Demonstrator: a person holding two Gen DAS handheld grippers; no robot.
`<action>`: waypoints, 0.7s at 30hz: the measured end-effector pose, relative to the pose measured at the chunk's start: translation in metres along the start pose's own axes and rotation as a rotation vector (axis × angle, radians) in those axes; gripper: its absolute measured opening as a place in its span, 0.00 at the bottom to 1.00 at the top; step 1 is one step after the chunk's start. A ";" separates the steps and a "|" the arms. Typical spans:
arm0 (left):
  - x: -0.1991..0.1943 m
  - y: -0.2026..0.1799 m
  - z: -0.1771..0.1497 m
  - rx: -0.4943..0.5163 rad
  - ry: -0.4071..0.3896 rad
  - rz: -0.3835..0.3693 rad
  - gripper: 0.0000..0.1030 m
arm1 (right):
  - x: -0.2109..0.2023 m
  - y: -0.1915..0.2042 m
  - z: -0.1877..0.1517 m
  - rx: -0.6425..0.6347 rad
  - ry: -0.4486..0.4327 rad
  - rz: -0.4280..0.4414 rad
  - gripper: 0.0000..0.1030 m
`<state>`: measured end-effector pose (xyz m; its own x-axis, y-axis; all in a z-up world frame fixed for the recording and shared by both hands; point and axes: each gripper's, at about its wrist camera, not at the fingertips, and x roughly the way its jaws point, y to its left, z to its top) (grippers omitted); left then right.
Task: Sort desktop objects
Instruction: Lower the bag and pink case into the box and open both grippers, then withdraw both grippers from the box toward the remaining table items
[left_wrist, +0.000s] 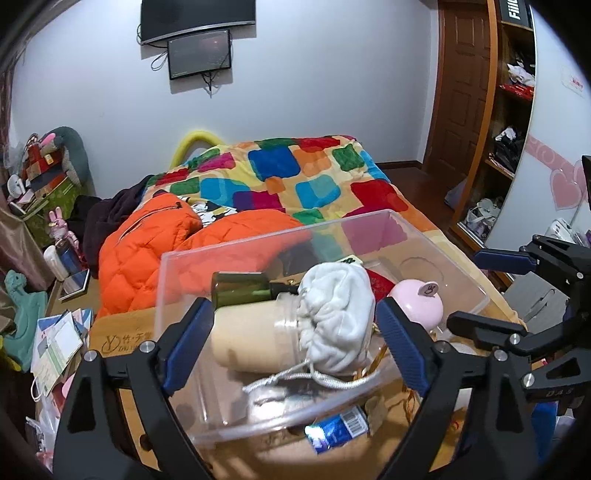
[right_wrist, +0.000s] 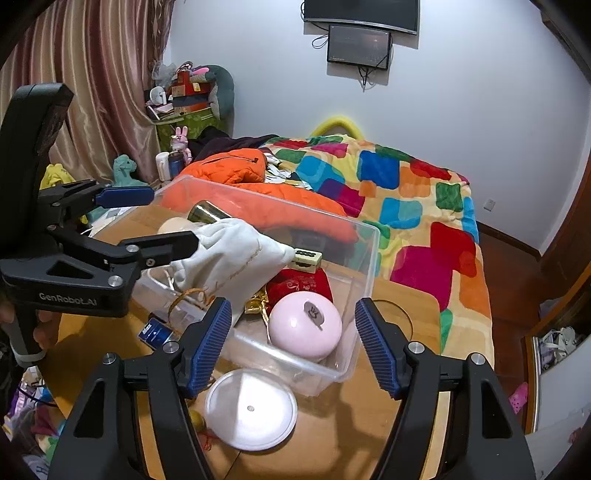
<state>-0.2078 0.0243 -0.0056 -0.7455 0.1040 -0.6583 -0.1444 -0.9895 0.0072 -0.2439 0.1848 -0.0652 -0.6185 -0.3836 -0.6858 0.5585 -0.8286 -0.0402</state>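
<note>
A clear plastic bin (left_wrist: 369, 225) (right_wrist: 369, 266) stands on the wooden table (right_wrist: 406, 417). It holds a white drawstring pouch (left_wrist: 332, 317) (right_wrist: 236, 254), a beige jar (left_wrist: 247, 336), a dark green bottle (left_wrist: 243, 288) (right_wrist: 205, 212), a pink round case (left_wrist: 419, 301) (right_wrist: 304, 325) and a red pouch (right_wrist: 306, 282). My left gripper (left_wrist: 291, 343) (right_wrist: 162, 218) is open, its fingers astride the jar and pouch over the bin. My right gripper (right_wrist: 293, 343) (left_wrist: 484, 288) is open, above the bin's near wall by the pink case.
A white round lid (right_wrist: 251, 410) lies on the table in front of the bin. A blue packet (left_wrist: 338, 428) (right_wrist: 155, 332) lies beside the bin. A bed with a coloured quilt (left_wrist: 295, 173) and an orange jacket (left_wrist: 147, 251) lies behind the table.
</note>
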 end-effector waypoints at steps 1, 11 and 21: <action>-0.002 0.001 -0.001 -0.004 0.000 0.002 0.87 | -0.002 0.001 -0.001 0.003 0.000 -0.002 0.66; -0.019 0.012 -0.023 -0.051 0.021 0.019 0.91 | -0.019 0.010 -0.012 0.015 -0.016 0.000 0.76; -0.040 0.013 -0.043 -0.058 0.018 0.038 0.92 | -0.028 0.018 -0.024 0.041 0.004 0.016 0.77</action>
<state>-0.1514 0.0030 -0.0115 -0.7377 0.0649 -0.6720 -0.0777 -0.9969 -0.0110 -0.2031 0.1902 -0.0646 -0.6070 -0.3956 -0.6893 0.5454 -0.8382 0.0007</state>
